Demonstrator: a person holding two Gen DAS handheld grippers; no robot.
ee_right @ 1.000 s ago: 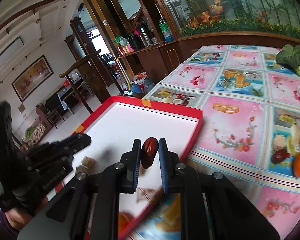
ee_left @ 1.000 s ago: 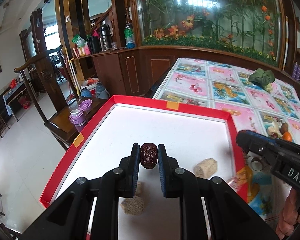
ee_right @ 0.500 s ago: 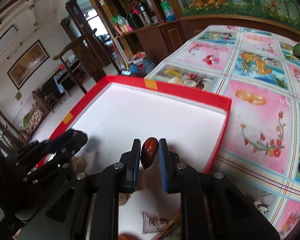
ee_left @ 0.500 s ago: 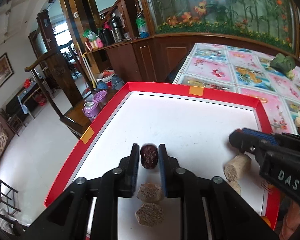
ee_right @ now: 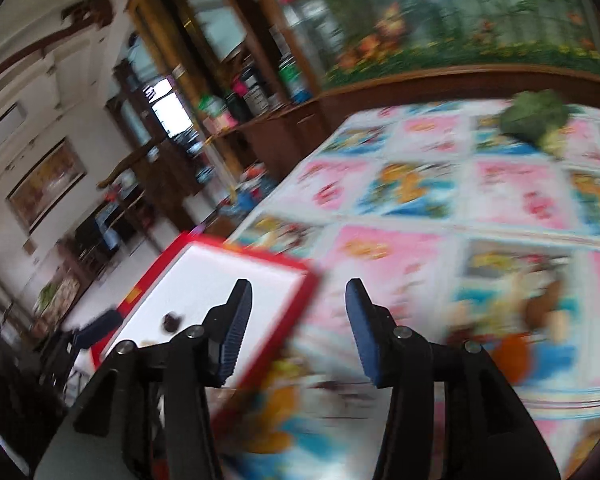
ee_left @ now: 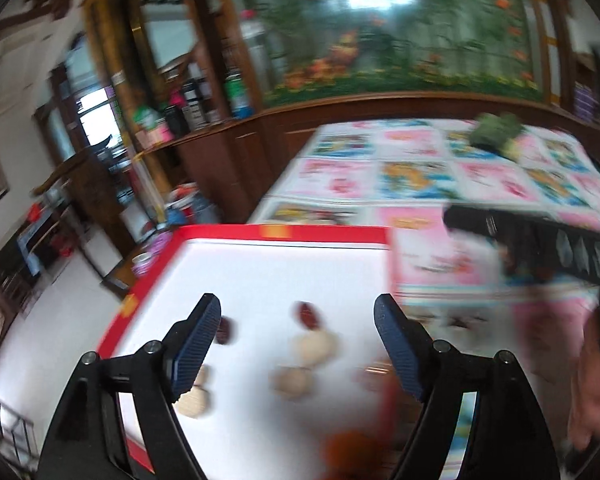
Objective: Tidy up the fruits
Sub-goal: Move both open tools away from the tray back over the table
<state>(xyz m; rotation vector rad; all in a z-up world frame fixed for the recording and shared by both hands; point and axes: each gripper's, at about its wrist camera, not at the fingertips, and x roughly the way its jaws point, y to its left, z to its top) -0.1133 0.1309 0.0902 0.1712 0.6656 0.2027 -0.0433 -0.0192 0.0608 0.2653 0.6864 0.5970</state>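
Fruits lie loose in the red-rimmed white tray (ee_left: pixel 284 233) on the surface — two dark red dates, one date (ee_left: pixel 309 316) near the middle and another date (ee_left: pixel 224 330) just beside my left finger, with pale tan chunks (ee_left: pixel 314 346) nearer to me. An orange fruit (ee_left: pixel 350 450) sits blurred at the tray's near edge. My left hand-held gripper (ee_left: pixel 296 340) hangs above the tray with its jaws spread wide and nothing between them. My right hand-held gripper (ee_right: pixel 298 324) is likewise released and empty, over the tray's right rim and the flowered tablecloth (ee_right: pixel 512 196). In the right wrist view more fruit (ee_right: pixel 508 356) lies on the cloth to the right, too smeared to name beyond an orange one. A green leafy bundle (ee_right: pixel 534 114) rests at the far side of the surface. Both views are heavily blurred.
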